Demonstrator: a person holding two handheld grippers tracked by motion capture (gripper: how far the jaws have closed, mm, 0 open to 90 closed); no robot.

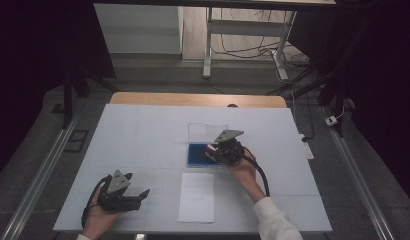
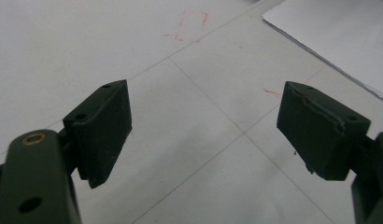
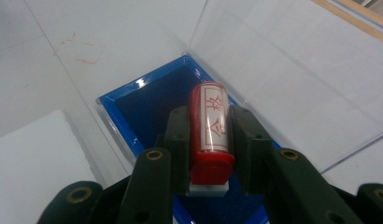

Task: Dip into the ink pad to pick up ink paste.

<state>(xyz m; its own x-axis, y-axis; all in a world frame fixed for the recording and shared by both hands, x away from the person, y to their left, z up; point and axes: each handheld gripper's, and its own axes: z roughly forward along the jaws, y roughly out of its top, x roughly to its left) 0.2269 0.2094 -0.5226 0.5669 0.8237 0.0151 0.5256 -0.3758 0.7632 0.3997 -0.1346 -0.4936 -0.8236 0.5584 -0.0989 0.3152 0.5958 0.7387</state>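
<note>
My right gripper (image 3: 210, 116) is shut on a red cylindrical stamp (image 3: 209, 135) that has a white label with red characters. It holds the stamp over the blue ink pad (image 3: 147, 107) of a box whose clear lid (image 3: 283, 70) stands open behind it. I cannot tell whether the stamp touches the pad. In the high view, the right gripper (image 1: 213, 150) sits at the ink pad (image 1: 197, 155) near the table's middle. My left gripper (image 1: 142, 197) rests at the front left, and its view shows the left gripper (image 2: 206, 107) open over bare table.
A white sheet of paper (image 1: 197, 196) lies just in front of the ink pad box, toward the person, and its corner shows as paper (image 2: 339, 32) past the left jaws. Faint red marks (image 2: 192, 25) stain the white table cover (image 1: 143, 135). A desk frame and cables stand beyond the far edge.
</note>
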